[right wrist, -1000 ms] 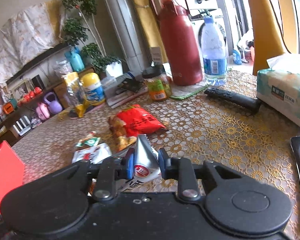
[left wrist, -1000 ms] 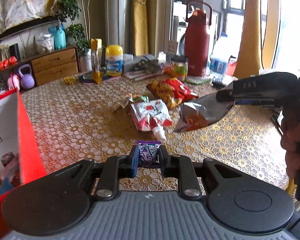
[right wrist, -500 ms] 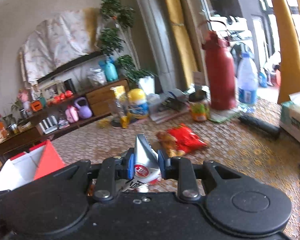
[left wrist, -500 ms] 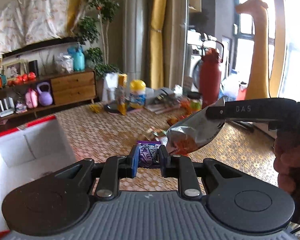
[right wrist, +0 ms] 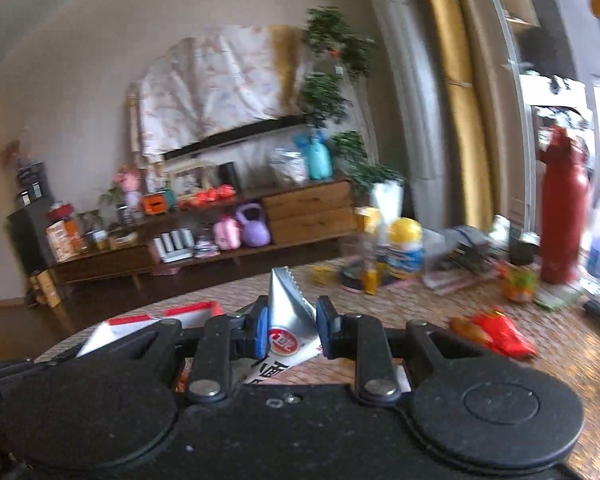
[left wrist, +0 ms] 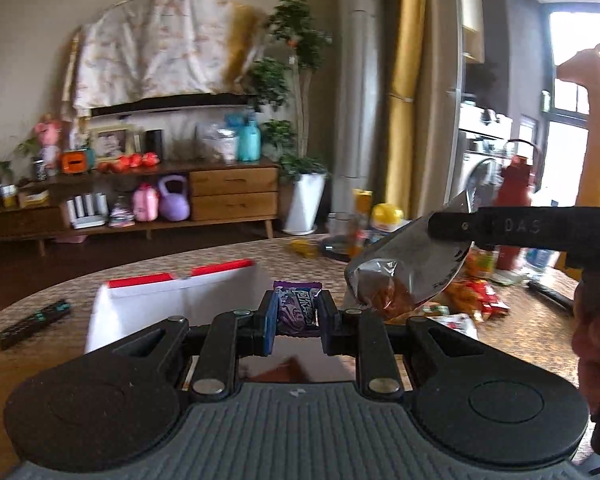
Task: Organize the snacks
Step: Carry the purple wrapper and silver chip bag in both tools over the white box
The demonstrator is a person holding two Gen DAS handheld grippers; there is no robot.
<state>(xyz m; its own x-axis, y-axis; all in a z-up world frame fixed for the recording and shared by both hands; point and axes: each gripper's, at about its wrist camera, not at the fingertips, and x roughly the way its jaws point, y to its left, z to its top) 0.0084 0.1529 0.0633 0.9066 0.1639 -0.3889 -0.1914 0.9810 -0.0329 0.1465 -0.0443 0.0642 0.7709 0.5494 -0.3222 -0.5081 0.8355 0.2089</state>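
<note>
Above the box point(left wrist: 172, 304), each gripper clamps a snack: purple packet point(left wrist: 297, 311), silver bag point(right wrist: 288, 320).

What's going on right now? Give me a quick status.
Left gripper shut on purple candy packet. Right gripper shut on silver snack bag. White box with red rim open just ahead, nothing blocking it.

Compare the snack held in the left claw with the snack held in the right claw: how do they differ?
The purple packet in the left claw is small and dark with pale lettering; the silver bag in the right claw is shiny foil with a red round logo. The purple packet barely passes the pads, while the silver bag is bigger and sticks out far. Both are pinched by shut claws, near the red and white box.
</note>
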